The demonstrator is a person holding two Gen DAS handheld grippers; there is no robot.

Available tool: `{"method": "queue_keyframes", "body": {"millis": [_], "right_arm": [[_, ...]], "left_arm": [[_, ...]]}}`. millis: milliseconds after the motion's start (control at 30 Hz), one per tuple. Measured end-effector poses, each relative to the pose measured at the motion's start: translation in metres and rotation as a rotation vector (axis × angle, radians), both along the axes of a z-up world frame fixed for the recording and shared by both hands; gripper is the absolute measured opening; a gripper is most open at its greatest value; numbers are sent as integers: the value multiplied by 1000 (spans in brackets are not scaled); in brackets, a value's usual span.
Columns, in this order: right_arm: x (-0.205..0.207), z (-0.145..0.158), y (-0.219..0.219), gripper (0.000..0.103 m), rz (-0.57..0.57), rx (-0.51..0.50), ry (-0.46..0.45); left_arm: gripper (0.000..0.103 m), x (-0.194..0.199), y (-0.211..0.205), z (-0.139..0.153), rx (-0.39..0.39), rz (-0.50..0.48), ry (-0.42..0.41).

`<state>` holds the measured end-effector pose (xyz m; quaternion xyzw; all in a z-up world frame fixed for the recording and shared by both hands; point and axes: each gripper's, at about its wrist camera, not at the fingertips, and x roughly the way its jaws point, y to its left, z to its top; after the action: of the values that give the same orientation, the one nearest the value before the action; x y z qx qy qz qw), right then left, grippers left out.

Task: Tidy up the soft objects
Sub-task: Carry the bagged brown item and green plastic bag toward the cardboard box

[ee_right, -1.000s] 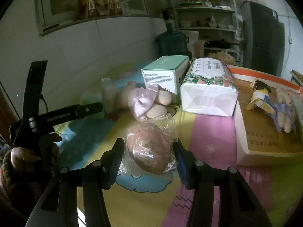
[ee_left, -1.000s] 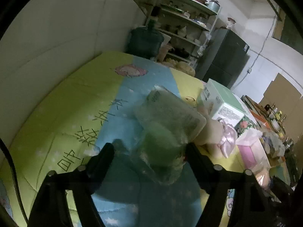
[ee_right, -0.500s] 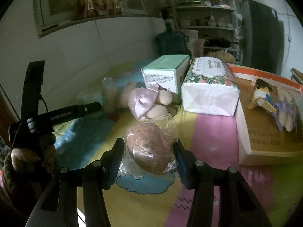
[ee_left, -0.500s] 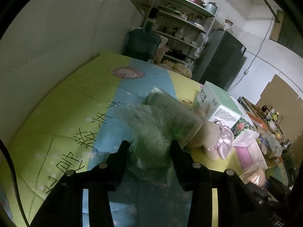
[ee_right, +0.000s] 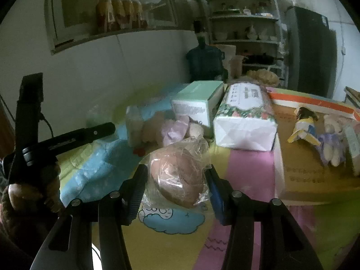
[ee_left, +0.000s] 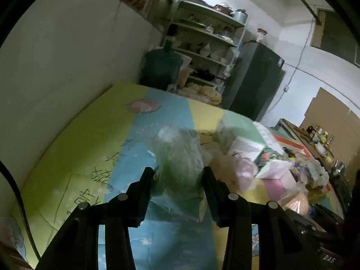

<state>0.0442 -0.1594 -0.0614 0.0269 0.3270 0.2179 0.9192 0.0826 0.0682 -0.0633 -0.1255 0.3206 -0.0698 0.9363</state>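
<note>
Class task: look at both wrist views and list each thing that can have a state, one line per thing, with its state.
Left gripper: shut on the clear plastic bag with green contents.
Right gripper: shut on the clear plastic bag holding a brown rounded item.
Mint-green cardboard box: closed, resting on the mat.
Floral-printed white tissue pack: sealed, lying flat.
Flat brown cardboard box: toys lying on top.

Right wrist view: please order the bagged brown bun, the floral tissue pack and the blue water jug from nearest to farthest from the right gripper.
1. Bagged brown bun: between the jaws of the right gripper.
2. Floral tissue pack: beyond, slightly right.
3. Blue water jug: far back, by the wall.
</note>
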Motion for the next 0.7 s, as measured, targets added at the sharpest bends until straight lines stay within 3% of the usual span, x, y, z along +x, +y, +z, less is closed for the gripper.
{"method": "queue_keyframes", "body": {"millis": [700], "right_arm": [[-13,26,-63,53,-126,58,-80]], "left_arm": [[45,-4,-81,38,29,-175,-78]]}}
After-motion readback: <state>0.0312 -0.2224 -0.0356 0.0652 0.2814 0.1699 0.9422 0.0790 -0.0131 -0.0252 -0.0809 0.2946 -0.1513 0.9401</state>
